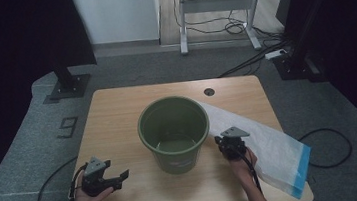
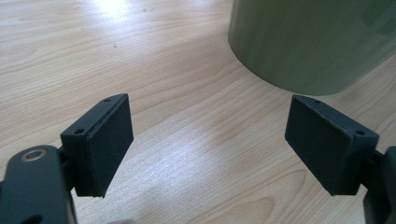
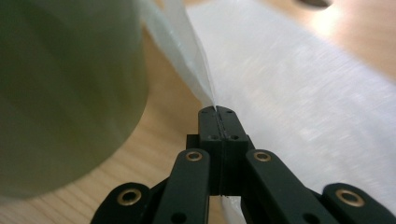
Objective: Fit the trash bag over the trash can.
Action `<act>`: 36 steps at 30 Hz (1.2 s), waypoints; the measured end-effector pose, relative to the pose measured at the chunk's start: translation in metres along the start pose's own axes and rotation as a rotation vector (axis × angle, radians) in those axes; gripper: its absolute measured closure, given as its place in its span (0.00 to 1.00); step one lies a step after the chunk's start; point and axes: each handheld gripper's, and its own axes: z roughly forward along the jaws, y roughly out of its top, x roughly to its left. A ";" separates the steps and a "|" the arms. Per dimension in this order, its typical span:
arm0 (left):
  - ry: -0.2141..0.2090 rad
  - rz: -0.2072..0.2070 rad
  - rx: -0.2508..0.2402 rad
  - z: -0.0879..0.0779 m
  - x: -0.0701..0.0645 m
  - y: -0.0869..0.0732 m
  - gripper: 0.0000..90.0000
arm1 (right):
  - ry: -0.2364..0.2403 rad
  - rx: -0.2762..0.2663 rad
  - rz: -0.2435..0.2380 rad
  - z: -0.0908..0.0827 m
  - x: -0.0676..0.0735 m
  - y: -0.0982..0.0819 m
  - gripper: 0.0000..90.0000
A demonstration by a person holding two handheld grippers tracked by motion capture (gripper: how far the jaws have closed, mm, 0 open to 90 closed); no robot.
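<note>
Grey carpet surrounds a light wooden table (image 1: 117,112), with a second desk frame (image 1: 217,6) against the far wall and cables on the floor. At the table's centre stands a green bucket (image 1: 173,131), upright and open at the top. To its right lies a white plastic bag (image 1: 272,146) with a blue edge at its near-right end; the bag runs diagonally from behind the bucket's right side toward the table's near-right corner. The right gripper (image 1: 226,143) sits just beside the bucket's right wall, over the bag's near edge. In the right gripper view its jaws are pressed together on a pinched fold of the bag (image 3: 299,107), and the film rises from the tips in a taut ridge beside the bucket (image 3: 60,93). The left gripper (image 1: 117,180) rests near the table's front-left, well apart from the bag. In the left gripper view its jaws stand wide with bare tabletop between them, and the bucket (image 2: 308,42) is ahead to the right.
</note>
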 end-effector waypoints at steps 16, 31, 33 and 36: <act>-0.002 -0.003 0.023 0.006 -0.002 -0.002 0.17 | 0.009 -0.361 0.171 -0.090 -0.027 0.047 0.99; -0.004 -0.007 0.020 0.006 -0.002 -0.002 0.17 | -0.018 -0.532 0.152 -0.137 -0.026 0.097 0.99; -0.004 -0.005 0.020 0.006 -0.002 -0.002 0.17 | -0.019 -0.550 0.150 -0.145 -0.026 0.101 0.99; -0.004 -0.004 0.020 0.006 -0.002 -0.002 0.17 | -0.022 -0.579 0.151 -0.154 -0.026 0.106 0.99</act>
